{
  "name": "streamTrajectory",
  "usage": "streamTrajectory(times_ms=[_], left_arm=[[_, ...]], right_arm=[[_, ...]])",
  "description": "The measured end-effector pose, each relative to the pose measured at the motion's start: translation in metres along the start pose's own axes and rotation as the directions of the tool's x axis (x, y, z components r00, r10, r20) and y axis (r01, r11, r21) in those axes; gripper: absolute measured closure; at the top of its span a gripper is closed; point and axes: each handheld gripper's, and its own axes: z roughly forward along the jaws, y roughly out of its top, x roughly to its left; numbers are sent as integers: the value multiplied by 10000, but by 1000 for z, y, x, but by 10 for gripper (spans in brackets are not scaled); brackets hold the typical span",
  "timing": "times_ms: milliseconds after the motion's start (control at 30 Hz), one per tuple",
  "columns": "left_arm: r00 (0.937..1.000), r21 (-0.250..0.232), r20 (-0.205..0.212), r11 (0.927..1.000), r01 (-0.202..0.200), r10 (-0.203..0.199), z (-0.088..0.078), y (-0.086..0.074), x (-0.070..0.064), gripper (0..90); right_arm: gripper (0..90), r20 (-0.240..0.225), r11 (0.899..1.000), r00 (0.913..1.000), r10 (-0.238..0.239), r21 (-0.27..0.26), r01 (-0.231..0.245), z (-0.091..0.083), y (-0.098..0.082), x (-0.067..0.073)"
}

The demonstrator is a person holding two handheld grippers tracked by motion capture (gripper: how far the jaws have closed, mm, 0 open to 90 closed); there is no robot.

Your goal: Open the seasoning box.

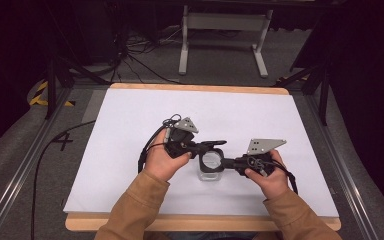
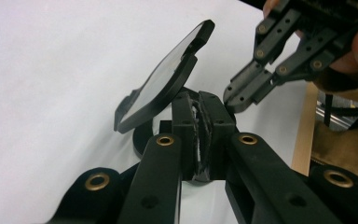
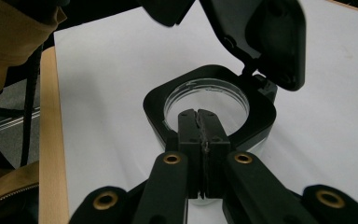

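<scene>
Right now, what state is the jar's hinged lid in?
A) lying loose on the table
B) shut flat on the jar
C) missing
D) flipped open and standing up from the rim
D: the lid tilts up off its hinge, leaving the jar mouth open, seen in the right gripper view; the left gripper view shows the lid raised at an angle too.

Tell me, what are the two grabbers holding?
Both pinch the jar's black collar: right gripper at the near rim, left gripper by the open lid's hinge.
</scene>
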Motion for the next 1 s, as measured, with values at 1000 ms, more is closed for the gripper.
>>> streamTrajectory(times_ms=[1000], left_arm=[[9855,-1659,-1049,9794,1149,-1334,4,0,28,863]], right_arm=[[900,556,9993,9980,-316,-158,325,-2,-8,8]])
